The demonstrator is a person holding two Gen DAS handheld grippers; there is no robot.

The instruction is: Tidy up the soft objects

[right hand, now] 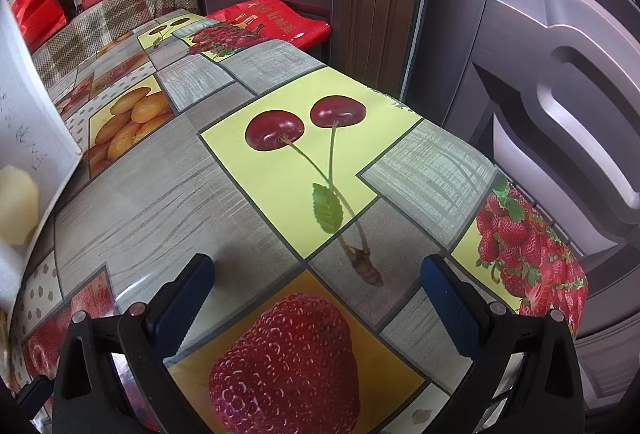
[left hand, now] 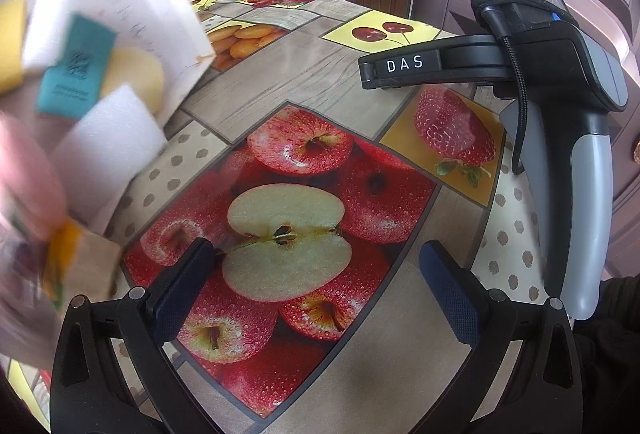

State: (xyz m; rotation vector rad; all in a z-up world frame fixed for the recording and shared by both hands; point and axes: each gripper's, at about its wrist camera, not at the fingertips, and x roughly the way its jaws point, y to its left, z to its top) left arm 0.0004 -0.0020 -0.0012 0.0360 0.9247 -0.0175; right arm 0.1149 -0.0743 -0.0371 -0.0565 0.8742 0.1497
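At the table's left edge, blurred soft pieces, a white sponge point(left hand: 108, 150) and a pale yellow one point(left hand: 134, 76), lie well left of the left gripper point(left hand: 316, 274), whose jaws gape wide and empty. The right gripper point(right hand: 316, 286) likewise stands wide open, holding nothing, over the tablecloth point(right hand: 160, 194).

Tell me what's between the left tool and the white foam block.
Only bare fruit-print tablecloth, seen in the left wrist view; the left tool is open and the white foam block sits at the left edge.
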